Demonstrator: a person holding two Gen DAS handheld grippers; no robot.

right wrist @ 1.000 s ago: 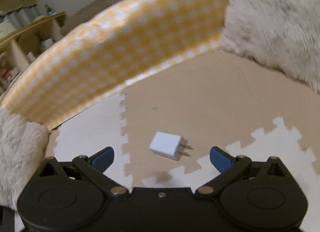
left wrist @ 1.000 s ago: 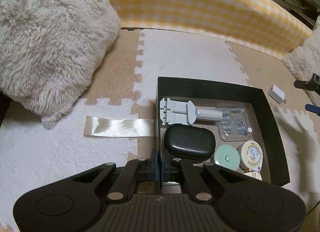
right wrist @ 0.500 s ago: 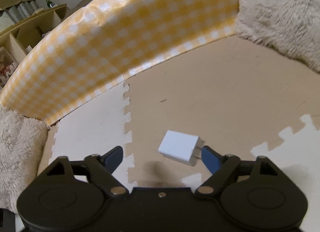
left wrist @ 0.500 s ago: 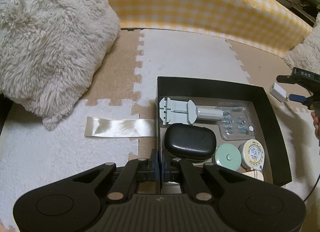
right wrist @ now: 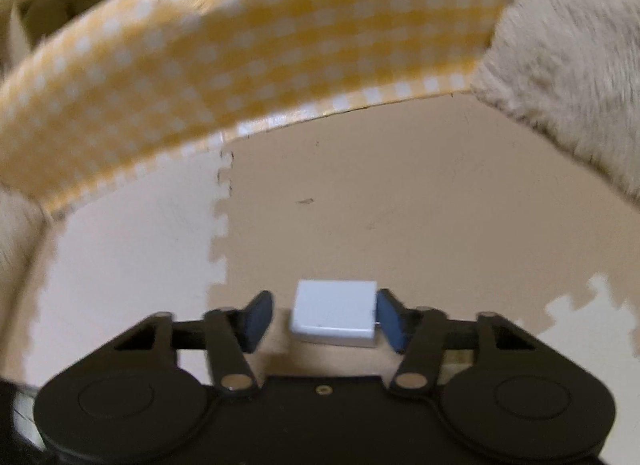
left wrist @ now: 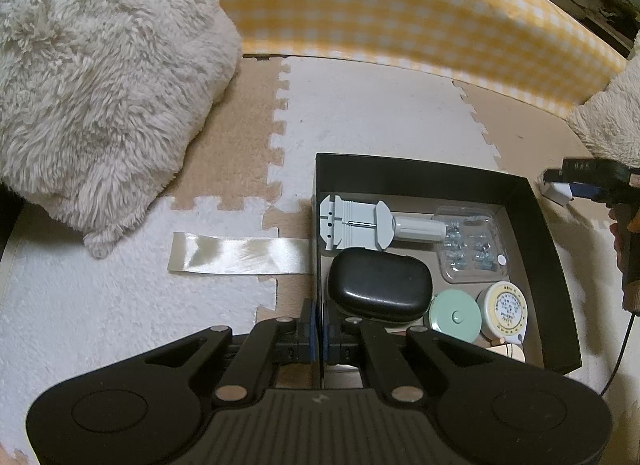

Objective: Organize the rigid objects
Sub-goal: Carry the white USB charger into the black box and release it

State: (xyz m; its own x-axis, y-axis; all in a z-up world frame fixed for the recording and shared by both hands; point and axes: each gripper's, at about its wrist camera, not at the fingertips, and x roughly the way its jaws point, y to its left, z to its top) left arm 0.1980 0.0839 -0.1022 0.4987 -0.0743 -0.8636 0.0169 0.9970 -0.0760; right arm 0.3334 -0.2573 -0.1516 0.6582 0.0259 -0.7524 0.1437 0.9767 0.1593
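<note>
Right gripper [right wrist: 323, 319] has its blue fingers [right wrist: 256, 319] apart around the white charger plug [right wrist: 334, 317], low center of the right wrist view; the right pad looks right against it, the left one has a gap. The plug sits on the tan foam mat [right wrist: 400, 205]. Left gripper [left wrist: 319, 339] is pinched together on the near wall of the black box [left wrist: 420, 173], which holds a black case [left wrist: 380, 285], grey watch tool [left wrist: 360, 221] and two tape measures [left wrist: 478, 311].

The black box [left wrist: 554, 249] is crowded along its near side by a black case [left wrist: 380, 285] and two round tape measures [left wrist: 454, 317]; bare floor shows only at its far right corner. The yellow checked barrier [right wrist: 240, 65] and fluffy cushions [left wrist: 100, 77] hem in the foam mat [right wrist: 400, 205], bare beyond the white charger [right wrist: 334, 317].
</note>
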